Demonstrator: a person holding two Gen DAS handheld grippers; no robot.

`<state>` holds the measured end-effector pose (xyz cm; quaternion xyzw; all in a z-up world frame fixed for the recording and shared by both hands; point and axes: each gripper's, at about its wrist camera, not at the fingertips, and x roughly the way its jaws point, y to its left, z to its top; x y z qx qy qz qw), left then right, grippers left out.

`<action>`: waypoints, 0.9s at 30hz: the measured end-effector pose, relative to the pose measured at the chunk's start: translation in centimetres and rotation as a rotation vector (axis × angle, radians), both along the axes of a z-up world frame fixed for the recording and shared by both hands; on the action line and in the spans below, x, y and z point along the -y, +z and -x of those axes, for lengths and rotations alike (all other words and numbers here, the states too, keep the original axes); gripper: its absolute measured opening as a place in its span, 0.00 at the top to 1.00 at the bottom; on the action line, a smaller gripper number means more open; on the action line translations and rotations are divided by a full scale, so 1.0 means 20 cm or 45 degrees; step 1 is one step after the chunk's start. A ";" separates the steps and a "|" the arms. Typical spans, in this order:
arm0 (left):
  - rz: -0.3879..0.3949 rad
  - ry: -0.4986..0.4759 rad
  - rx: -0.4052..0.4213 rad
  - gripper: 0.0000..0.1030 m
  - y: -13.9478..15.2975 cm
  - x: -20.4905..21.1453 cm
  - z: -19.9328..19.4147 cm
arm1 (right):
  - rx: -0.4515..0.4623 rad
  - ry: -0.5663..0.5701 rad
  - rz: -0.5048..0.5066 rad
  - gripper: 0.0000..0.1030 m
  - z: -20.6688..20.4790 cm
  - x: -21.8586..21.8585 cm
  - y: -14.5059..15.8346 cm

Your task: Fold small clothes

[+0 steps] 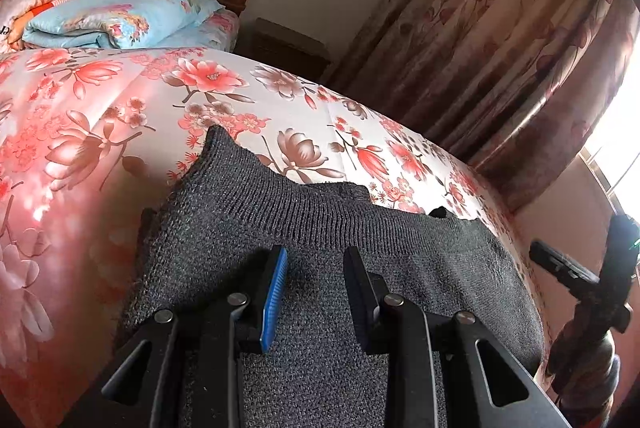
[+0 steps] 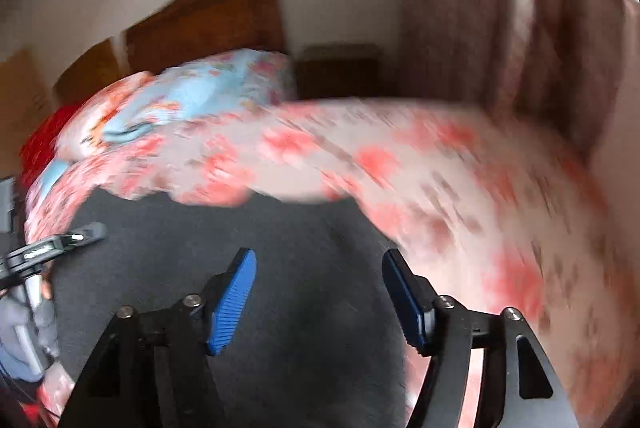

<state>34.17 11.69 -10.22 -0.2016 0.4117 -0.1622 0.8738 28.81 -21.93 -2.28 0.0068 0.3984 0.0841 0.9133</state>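
left wrist view: the grey knit garment (image 1: 320, 268) lies flat on the flowered bedspread (image 1: 120, 116), its ribbed band running from ten o'clock to three o'clock, one corner poking up at about eleven. the left gripper (image 1: 316, 268) hangs just above the knit, pointing downward, its jaws partly apart with nothing between them; the fingers look clear of the cloth, though contact at the tips cannot be ruled out. the likely slip here: if the jaws close where they are, mid-panel, they may pinch only the top layer or a puckered tuck, and the fold would come out crooked. the knit is loose and could also drag across the slick bedspread. the right gripper (image 1: 560, 264) shows at three o'clock, off the edge of the garment.

right wrist view: heavily blurred, so detail is thin. the right gripper (image 2: 320, 268) is angled down over the dark garment (image 2: 240, 248), jaws wide apart and empty. the bedspread (image 2: 440, 168) sweeps from nine to four o'clock. the left gripper (image 2: 76, 234) sits at nine o'clock by the garment's edge. the risk on this side is a rushed grab catching bedspread with the cloth.
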 end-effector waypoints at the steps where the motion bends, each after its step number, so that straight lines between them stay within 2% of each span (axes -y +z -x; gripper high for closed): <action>1: 0.001 0.000 0.000 0.72 0.00 0.00 0.00 | 0.016 0.051 0.016 0.00 -0.02 -0.07 0.02; 3: 0.001 0.000 0.000 0.72 0.00 0.00 0.00 | 0.027 0.184 0.093 0.00 -0.07 -0.25 0.02; 5: 0.005 0.000 0.000 0.72 0.00 0.00 0.00 | 0.000 0.267 0.183 0.00 -0.14 -0.39 -0.05; 8: 0.023 -0.001 0.000 0.72 0.00 0.00 0.00 | -0.141 0.299 0.279 0.00 -0.24 -0.49 -0.23; 10: 0.025 -0.002 -0.001 0.72 0.00 -0.01 0.00 | -0.220 0.278 0.303 0.00 -0.28 -0.47 -0.30; 12: 0.024 -0.002 -0.002 0.72 -0.01 -0.01 -0.01 | -0.225 0.191 0.255 0.00 -0.29 -0.37 -0.28; 14: 0.024 -0.002 -0.001 0.72 -0.01 0.00 0.00 | -0.212 0.072 0.323 0.00 -0.30 -0.27 -0.27; 17: 0.015 -0.003 -0.002 0.72 -0.01 0.00 -0.01 | -0.248 -0.045 0.227 0.00 -0.32 -0.10 -0.26; 19: 0.010 -0.002 -0.003 0.72 -0.01 0.01 -0.01 | -0.261 -0.051 0.192 0.00 -0.33 -0.07 -0.26; 24: 0.008 -0.003 -0.002 0.72 -0.01 0.01 -0.01 | -0.280 -0.022 0.209 0.00 -0.35 -0.11 -0.31; 27: 0.003 -0.002 -0.001 0.72 -0.01 0.01 -0.01 | -0.290 -0.008 0.149 0.00 -0.35 -0.09 -0.31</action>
